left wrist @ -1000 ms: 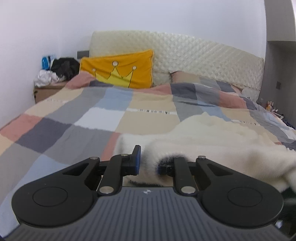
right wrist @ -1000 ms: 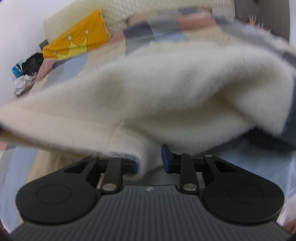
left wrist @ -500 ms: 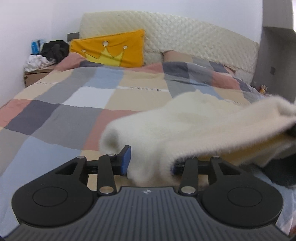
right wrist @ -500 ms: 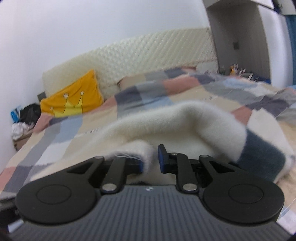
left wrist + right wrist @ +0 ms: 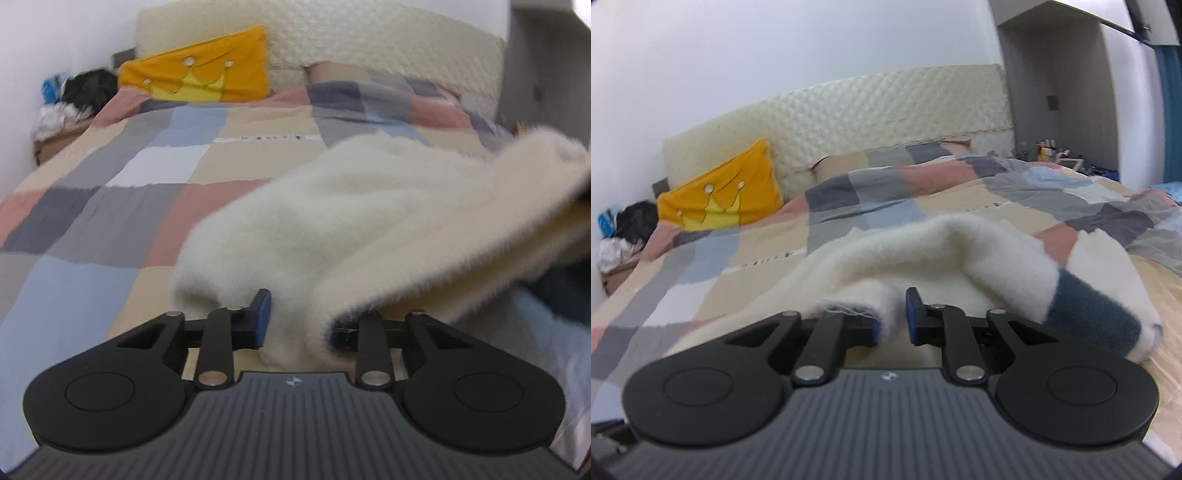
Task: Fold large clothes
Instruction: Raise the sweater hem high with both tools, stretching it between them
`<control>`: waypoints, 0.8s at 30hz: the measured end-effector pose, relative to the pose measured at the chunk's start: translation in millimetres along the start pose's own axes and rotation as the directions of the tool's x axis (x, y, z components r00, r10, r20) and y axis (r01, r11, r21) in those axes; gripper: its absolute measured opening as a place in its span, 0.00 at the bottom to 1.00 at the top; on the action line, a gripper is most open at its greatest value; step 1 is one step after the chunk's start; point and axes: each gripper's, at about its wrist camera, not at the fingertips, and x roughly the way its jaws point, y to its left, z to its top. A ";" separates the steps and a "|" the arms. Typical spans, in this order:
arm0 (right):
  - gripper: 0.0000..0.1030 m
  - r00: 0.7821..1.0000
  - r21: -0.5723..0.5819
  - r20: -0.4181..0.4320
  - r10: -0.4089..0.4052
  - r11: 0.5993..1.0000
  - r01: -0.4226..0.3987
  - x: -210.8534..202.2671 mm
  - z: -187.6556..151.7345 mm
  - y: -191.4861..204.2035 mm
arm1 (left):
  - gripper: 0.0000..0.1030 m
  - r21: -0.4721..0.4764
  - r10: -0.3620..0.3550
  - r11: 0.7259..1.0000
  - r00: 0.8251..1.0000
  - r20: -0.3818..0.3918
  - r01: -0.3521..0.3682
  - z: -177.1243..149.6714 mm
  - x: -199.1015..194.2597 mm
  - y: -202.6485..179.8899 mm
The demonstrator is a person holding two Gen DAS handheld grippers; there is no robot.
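Observation:
A cream-white fleece garment (image 5: 354, 206) lies bunched on the patchwork bed cover (image 5: 122, 206). My left gripper (image 5: 297, 325) has a thick fold of the garment filling the gap between its jaws, which are closing on it. From there one edge of the garment runs up to the right, off the bed. In the right wrist view the garment (image 5: 945, 251) humps up ahead, with a dark blue-grey band (image 5: 1097, 314) on its right part. My right gripper (image 5: 892, 325) pinches a frayed edge of it, and its jaws are still closing.
A yellow crown pillow (image 5: 199, 74) leans on the quilted headboard (image 5: 369, 44). A bedside stand with dark and white clothes (image 5: 77, 96) is at the far left. Small items crowd a surface (image 5: 1056, 151) by the wall at the far right.
The left gripper has sunk toward the bed; its jaws widened, then narrowed on the fleece. The right gripper rose and tipped up, so the fleece no longer fills its view.

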 end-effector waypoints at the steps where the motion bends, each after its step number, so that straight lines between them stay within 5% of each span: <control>1: 0.14 1.000 -0.014 0.009 0.004 1.000 -0.004 -1.8 0.2 2.9 | 0.25 -0.022 0.002 1.000 1.000 0.024 -0.002 3.0 -1.8 3.1; 5: 0.12 0.998 -0.045 0.053 0.039 0.998 -0.037 -12.2 18.3 11.4 | 0.14 -0.106 -0.014 0.994 0.987 0.158 0.031 25.9 -29.3 15.6; 12: 0.10 0.975 -0.103 0.171 0.139 0.987 -0.123 -64.6 105.9 18.7 | 0.12 -0.310 -0.070 0.933 0.935 0.348 0.185 117.4 -109.1 38.8; 24: 0.09 0.910 -0.204 0.357 0.213 0.968 -0.147 -165.8 269.5 33.4 | 0.11 -0.204 0.008 0.970 0.815 0.580 0.135 277.7 -258.5 12.0</control>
